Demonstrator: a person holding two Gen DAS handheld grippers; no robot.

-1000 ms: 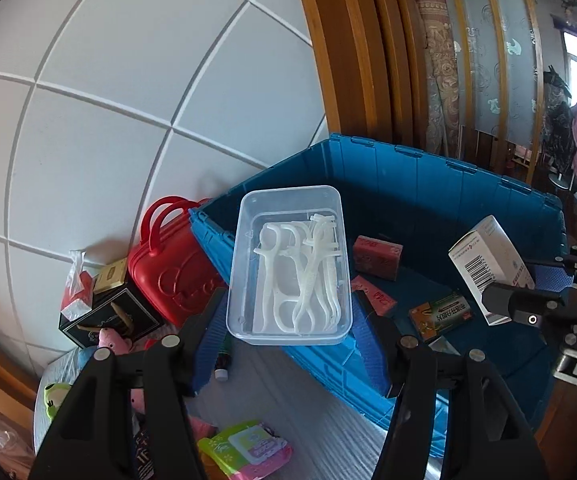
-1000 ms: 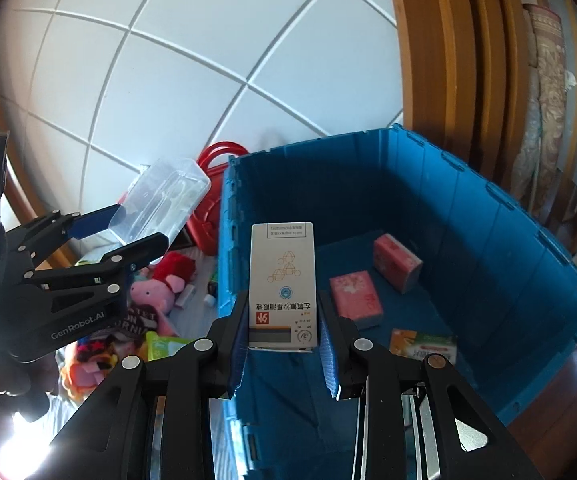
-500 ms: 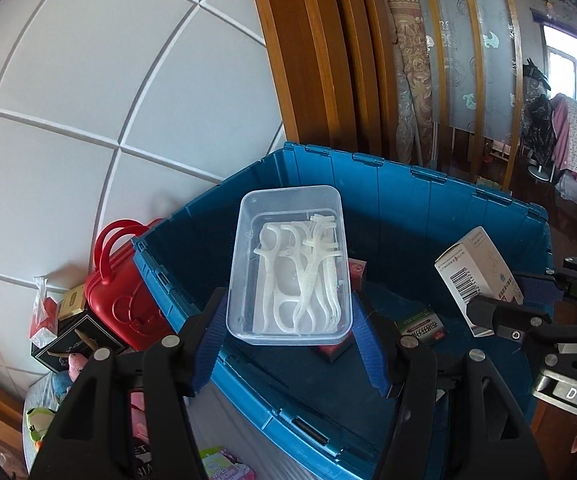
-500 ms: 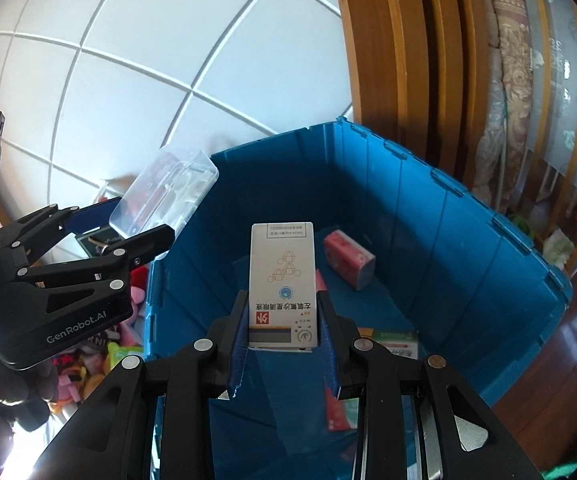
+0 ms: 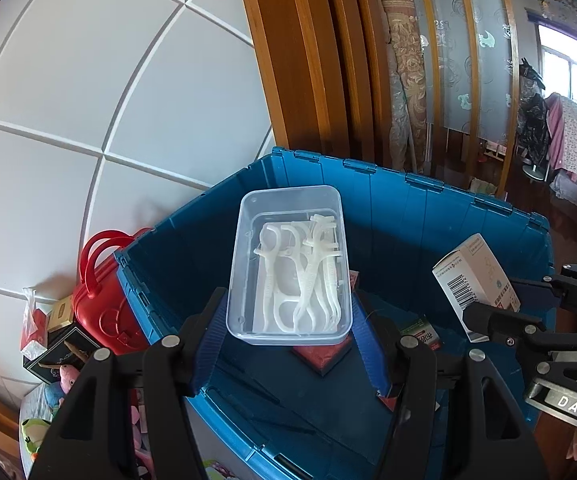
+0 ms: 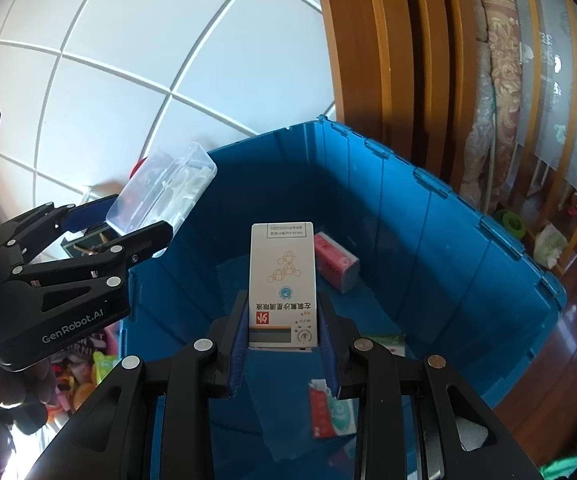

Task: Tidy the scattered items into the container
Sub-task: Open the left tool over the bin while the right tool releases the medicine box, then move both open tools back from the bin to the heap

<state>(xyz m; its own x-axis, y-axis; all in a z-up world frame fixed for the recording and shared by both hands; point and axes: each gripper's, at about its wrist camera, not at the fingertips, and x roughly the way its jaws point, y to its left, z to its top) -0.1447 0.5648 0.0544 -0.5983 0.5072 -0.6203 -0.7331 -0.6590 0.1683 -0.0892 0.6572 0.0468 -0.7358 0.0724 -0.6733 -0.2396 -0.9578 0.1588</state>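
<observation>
My left gripper point(image 5: 288, 312) is shut on a clear plastic box point(image 5: 288, 264) with white floss picks inside. It holds the box over the near left part of the blue crate point(image 5: 428, 184). My right gripper point(image 6: 283, 320) is shut on a white carton point(image 6: 282, 276) with orange print, upright above the crate's point(image 6: 448, 240) inside. In the left wrist view the carton point(image 5: 472, 276) hangs to the right of the clear box. The right wrist view shows the left gripper point(image 6: 132, 220) and the clear box point(image 6: 164, 188) at the crate's left rim.
On the crate's floor lie a pink packet point(image 6: 336, 260), a red-green packet point(image 6: 328, 408) and a green box point(image 6: 384, 340). A red case point(image 5: 100, 292), a black box point(image 5: 64, 348) and toys stand left of the crate. A wooden frame point(image 5: 288, 60) rises behind.
Both grippers have moved right and forward with their loads, from beside the crate's left corner to over its inside. The table items have slid off to the left of both views.
</observation>
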